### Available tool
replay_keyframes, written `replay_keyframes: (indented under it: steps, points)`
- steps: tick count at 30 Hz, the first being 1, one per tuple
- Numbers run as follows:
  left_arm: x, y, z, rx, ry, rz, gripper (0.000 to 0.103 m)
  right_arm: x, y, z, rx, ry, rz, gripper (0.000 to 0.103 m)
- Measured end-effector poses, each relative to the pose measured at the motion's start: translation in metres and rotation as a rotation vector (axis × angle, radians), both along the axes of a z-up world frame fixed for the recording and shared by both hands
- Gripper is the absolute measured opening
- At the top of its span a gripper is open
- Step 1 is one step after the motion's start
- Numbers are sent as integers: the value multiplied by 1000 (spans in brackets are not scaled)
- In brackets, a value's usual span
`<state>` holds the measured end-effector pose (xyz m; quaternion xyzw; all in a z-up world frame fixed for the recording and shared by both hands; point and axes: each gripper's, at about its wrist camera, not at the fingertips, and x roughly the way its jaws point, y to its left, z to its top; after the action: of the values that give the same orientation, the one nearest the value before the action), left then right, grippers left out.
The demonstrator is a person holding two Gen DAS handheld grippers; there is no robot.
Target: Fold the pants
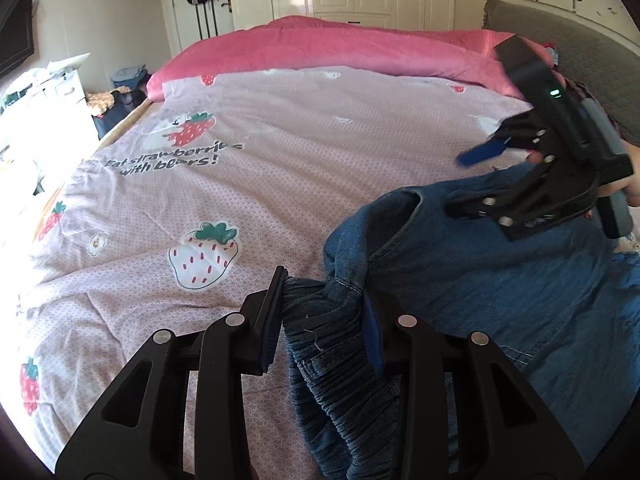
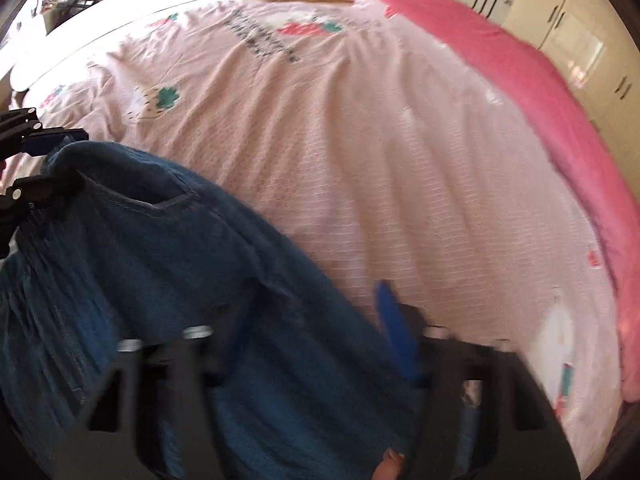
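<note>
Pants (image 1: 500, 280) on bedspread (image 1: 280, 152) — right side

The pink bedsheet (image 1: 280, 152) bears the dark printed words "Eat strawberries with bears!" beside a strawberry picture, ahead and left of the left tongs (image 1: 324, 320).

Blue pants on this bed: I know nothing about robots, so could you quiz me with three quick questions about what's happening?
1. True or false: the left gripper grips the elastic waistband of the blue pants between its jaws.
2. Which fruit is printed on the bedsheet? A) cherries B) strawberries C) lemons
3. Fill in the blank: in the left wrist view, the jaws of the right gripper stand ___ (open or shut).

Key: 1 true; 2 B; 3 open.
</note>
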<state>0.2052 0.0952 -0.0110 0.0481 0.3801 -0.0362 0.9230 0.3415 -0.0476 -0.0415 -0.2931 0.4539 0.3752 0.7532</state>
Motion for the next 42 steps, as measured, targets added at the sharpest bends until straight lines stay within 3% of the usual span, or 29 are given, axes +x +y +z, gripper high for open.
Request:
replay_keyframes:
  steps: [2,3,10,17,20,28,31,38,42]
  points:
    - [-3,-2,1,7,-15,-6,26,-8,5,0,7,-3,30,11]
    - [-5,-3,2,12,-19,-11,26,-13,5,3,17,-19,27,7]
    - [-25,-3,10,29,-76,-27,26,-58,-31,53,166,-117,-59,5]
    - [-67,-19,26,115,-204,-93,27,-140,-71,99,296,-193,-96,5]
    - [-94,-25,28,123,-243,-119,28,-179,-82,106,326,-207,-95,5]
    - [-164,-41,18,199,-288,-177,30,-265,-107,86,399,-173,-122,5]
    - [-184,-46,10,226,-287,-210,31,-289,-119,71,443,-113,-142,5]
    - [-204,-58,-5,297,-180,-275,35,-316,-115,19,377,-3,-173,5]
    - [-213,-59,-11,317,-133,-287,36,-321,-112,17,387,8,-188,5]
